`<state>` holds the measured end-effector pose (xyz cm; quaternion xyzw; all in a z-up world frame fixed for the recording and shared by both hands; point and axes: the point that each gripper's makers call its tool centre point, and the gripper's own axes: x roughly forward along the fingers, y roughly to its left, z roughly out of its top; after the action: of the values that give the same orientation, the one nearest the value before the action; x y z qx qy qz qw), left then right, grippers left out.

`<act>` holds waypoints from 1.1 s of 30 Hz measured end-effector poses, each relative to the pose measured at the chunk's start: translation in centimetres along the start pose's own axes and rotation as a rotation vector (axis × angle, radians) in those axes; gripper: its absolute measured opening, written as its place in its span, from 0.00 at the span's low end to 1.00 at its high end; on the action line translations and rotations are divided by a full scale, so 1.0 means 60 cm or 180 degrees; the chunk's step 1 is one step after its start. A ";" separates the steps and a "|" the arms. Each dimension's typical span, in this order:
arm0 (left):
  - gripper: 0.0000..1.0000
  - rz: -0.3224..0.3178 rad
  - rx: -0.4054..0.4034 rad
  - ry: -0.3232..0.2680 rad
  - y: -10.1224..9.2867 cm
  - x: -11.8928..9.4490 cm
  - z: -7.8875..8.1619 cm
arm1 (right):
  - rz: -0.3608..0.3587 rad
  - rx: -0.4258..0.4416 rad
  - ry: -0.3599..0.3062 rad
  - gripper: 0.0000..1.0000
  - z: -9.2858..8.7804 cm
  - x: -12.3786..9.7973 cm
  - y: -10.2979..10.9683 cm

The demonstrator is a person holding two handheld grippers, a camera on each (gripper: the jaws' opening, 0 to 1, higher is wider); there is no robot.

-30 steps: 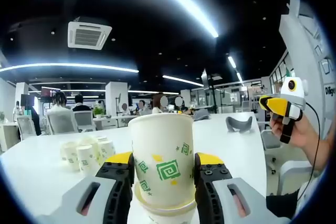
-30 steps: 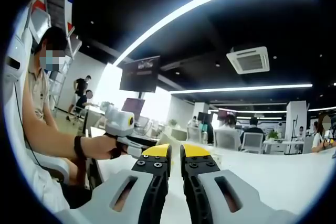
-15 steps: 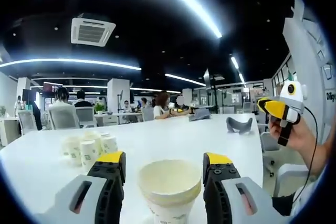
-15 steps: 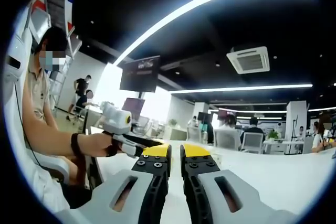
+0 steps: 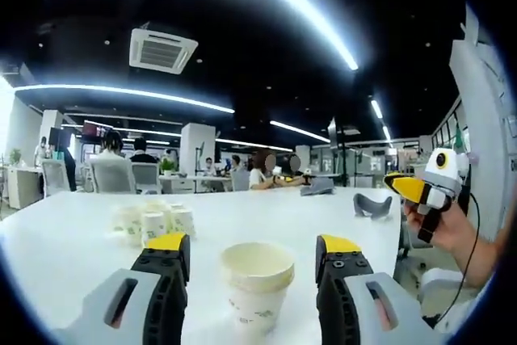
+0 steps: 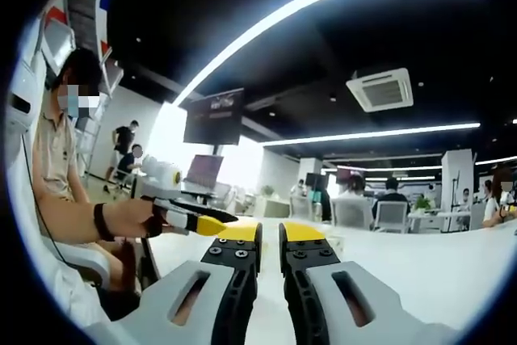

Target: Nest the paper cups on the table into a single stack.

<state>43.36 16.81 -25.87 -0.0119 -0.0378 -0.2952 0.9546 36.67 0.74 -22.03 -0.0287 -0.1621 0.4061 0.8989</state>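
In the left gripper view, a stack of white paper cups with green spiral marks [image 5: 257, 284] stands upright on the white table [image 5: 73, 240], between my left gripper's [image 5: 254, 250] yellow-tipped jaws, which are open and apart from it. A cluster of several more paper cups [image 5: 153, 222] sits farther back on the left. My right gripper [image 6: 269, 233] is shut with nothing between its jaws, held above the table. The right gripper [image 5: 424, 187] also shows at the right of the left gripper view, in a person's hand. The left gripper [image 6: 190, 217] shows at the left of the right gripper view.
A grey curved object [image 5: 371, 206] lies on the table at the far right. Office chairs [image 5: 113, 175] and seated people are beyond the table's far edge. The person [image 6: 65, 159] holding the grippers sits at the left in the right gripper view.
My left gripper let go of the cup it held over the stack; that cup now sits nested in it. The left jaws opened and drew back. The right gripper stayed shut.
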 end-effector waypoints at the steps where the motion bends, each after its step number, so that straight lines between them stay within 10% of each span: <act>1: 0.68 0.0020 0.0021 -0.0001 -0.002 -0.007 0.002 | -0.0002 -0.0006 0.0010 0.13 -0.002 0.001 -0.001; 18: 0.64 0.0036 0.0214 -0.0097 -0.045 -0.088 0.016 | -0.0002 0.0040 0.0109 0.28 -0.019 0.025 -0.009; 26: 0.62 0.0008 0.0262 -0.0034 -0.047 -0.082 0.002 | 0.0256 0.0061 0.0206 0.28 -0.035 0.093 -0.030; 33: 0.60 0.0015 0.0265 -0.0016 -0.047 -0.082 0.001 | 0.0412 0.0174 0.0580 0.28 -0.110 0.174 -0.085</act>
<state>37.72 17.26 -26.18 0.0269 -0.0523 -0.2912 0.9549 48.86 5.57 -24.56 -0.0514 -0.0664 0.4633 0.8822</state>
